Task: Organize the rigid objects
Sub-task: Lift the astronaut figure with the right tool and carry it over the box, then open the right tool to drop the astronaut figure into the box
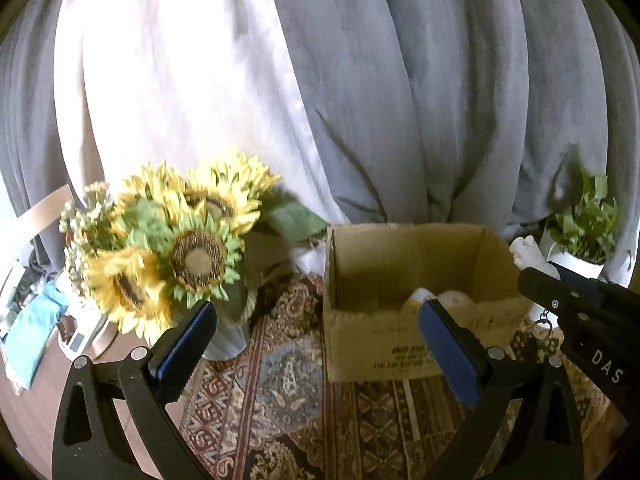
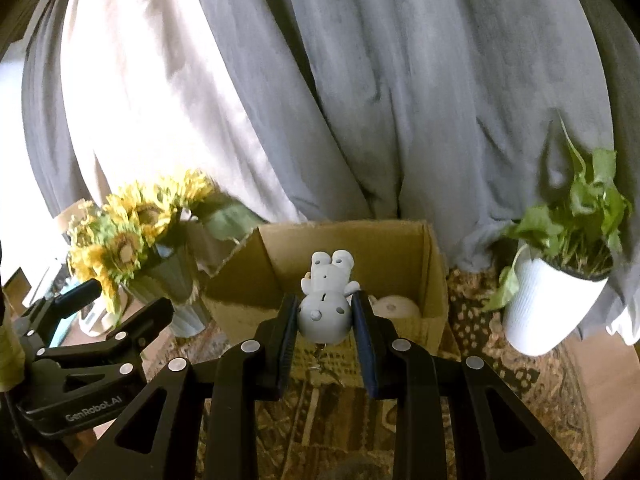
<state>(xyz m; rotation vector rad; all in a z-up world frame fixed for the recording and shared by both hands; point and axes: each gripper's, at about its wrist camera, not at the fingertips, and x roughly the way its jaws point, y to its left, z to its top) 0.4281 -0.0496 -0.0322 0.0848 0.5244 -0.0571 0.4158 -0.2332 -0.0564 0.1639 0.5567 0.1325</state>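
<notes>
The right claw [image 2: 325, 322] is clenched on a small grey plastic figurine [image 2: 325, 304], held just before the open brown cardboard box [image 2: 434, 276], which already holds pale rounded pieces. The left claw [image 1: 316, 346] gapes, released and empty. Dropping it in remains, I'd say.

Background's mostly a big grey curtain [image 1: 440, 100] hanging in folds, with sun blowing out its left part. On the left sits a bunch of sunflowers [image 1: 176, 248] in a pale ribbed vase [image 1: 228, 340]. Far right there's a leafy green plant [image 2: 576, 216] in a white ribbed pot [image 2: 548, 308]. Everything stands on a patterned rug [image 1: 288, 392] covering the worktop.
</notes>
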